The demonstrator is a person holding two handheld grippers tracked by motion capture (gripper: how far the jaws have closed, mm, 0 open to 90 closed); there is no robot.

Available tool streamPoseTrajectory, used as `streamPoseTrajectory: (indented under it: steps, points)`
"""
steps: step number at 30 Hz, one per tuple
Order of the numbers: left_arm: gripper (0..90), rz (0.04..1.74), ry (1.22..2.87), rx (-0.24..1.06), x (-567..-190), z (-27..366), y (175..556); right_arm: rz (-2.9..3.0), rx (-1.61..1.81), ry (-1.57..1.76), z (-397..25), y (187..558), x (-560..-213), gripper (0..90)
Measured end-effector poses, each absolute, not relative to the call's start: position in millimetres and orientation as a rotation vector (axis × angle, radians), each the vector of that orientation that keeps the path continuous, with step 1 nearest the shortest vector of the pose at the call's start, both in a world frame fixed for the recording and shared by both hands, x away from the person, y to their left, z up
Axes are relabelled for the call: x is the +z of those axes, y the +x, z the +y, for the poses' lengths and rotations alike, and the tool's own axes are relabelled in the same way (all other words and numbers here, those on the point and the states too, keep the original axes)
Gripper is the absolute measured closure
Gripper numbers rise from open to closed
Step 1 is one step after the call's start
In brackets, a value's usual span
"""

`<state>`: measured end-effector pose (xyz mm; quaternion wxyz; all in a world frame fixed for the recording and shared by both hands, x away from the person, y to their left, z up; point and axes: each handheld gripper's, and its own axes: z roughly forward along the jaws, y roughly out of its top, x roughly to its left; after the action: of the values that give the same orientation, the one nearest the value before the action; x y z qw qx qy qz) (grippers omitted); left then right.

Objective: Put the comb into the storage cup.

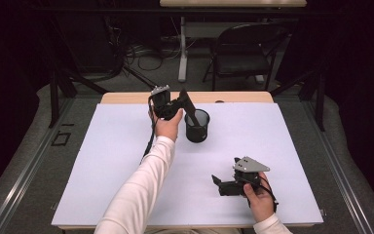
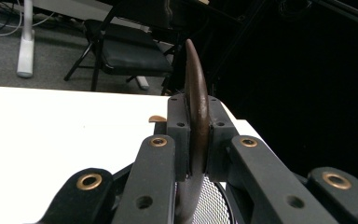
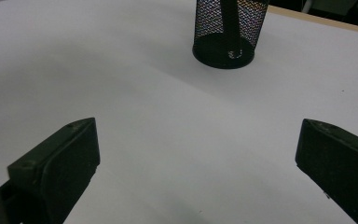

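While lowering a slim brown utensil (image 2: 196,88) into the black mesh cup (image 1: 197,130), judged to be mid-placement rather than done. Pinched firmly between the jaws of the left gripper (image 1: 185,101), edge-on and near upright at centre of the left gripper view, with its lower end already past the cup's rim and inside the mesh at bottom centre. Seen from the high view just above centre of the frame, leaning up and to the left out of the cup.

Next, by this reading: ease down until the tip meets the cup's floor, then spread the jaws and lift away up and to the left, without dragging the cup sideways. Light cup, likely to tip or slide if the utensil is levered against its rim.

Lower right of the high view: right gripper (image 1: 217,185), jaws spread wide and holding nothing, low over the white sheet (image 1: 117,165), well apart from the cup. Same spread at the bottom corners of the right gripper view, the cup at top centre there with the dark shaft inside it.

Around: white sleeve (image 1: 141,190) running up from the bottom edge to the left gripper; bare wooden table edge (image 1: 126,97) beyond the sheet; a folding chair (image 1: 243,48) on the floor at top right, far off. A small brown bit (image 2: 157,118) at the far table edge, too small to name. Nothing between the gripper and the cup; only the rim itself to mind.
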<state>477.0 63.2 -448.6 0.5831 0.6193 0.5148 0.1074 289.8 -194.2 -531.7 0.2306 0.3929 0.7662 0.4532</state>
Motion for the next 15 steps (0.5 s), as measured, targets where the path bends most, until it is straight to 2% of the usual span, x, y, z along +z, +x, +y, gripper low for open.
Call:
streamPoseTrajectory:
  steps: [15]
  points:
    - [83.6,1.244,1.407,0.217,-455.4,75.8,482.5,2.11,1.244,1.076,-194.2,290.1,-532.2,0.0]
